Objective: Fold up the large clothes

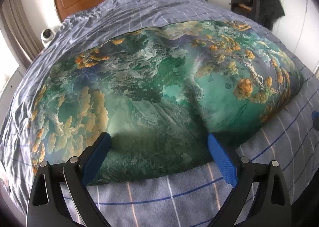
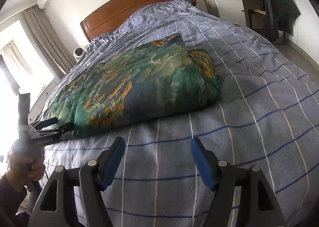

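A large green and teal cloth with orange cloud patterns lies folded in a thick, puffy stack on the blue checked duvet. My left gripper is open, its blue pads spread wide over the cloth's near edge with nothing pinched. In the right wrist view the same cloth lies ahead and to the left. My right gripper is open over bare duvet, short of the cloth. The left gripper shows at the cloth's near left corner, held by a hand.
A wooden headboard closes the far end of the bed. A white dresser and a dark jacket on a chair stand at the back right. A small round white device sits by the curtain on the left.
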`<control>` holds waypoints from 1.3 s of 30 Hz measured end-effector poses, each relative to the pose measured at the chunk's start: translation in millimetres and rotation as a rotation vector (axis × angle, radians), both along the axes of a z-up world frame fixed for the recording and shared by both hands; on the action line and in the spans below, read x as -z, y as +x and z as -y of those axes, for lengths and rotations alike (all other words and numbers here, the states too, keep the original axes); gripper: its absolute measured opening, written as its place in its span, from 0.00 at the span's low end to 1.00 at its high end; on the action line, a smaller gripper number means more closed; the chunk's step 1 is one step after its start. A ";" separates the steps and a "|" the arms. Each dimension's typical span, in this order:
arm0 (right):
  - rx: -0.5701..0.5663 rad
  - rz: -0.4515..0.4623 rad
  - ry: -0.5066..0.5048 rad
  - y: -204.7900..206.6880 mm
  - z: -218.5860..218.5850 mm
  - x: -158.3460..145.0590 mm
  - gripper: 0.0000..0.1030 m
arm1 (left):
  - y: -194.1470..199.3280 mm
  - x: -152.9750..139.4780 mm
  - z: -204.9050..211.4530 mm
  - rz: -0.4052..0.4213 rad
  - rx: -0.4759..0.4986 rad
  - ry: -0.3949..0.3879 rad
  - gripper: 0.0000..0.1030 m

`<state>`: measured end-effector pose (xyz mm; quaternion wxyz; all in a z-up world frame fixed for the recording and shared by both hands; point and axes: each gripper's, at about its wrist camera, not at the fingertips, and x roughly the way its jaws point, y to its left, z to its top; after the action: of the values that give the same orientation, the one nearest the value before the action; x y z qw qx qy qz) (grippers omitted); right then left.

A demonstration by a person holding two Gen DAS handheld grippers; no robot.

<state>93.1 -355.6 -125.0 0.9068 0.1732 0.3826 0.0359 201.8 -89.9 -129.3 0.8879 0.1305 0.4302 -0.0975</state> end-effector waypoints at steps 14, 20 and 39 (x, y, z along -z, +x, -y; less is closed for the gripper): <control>0.108 -0.019 0.068 -3.0 23.8 10.3 0.77 | -42.9 -9.2 -15.1 -0.019 0.040 -0.144 0.95; 0.144 -0.008 0.162 12.2 40.2 6.8 0.80 | -36.6 -18.0 -11.3 -0.004 0.032 -0.152 0.95; 0.257 -0.073 0.449 69.9 89.4 35.9 0.85 | -30.0 -22.2 -1.9 0.024 0.073 -0.162 0.95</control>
<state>162.9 -444.9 -160.9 0.8284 0.4185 0.3721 -0.0021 171.9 -88.1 -107.1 0.8964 0.0752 0.4053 -0.1628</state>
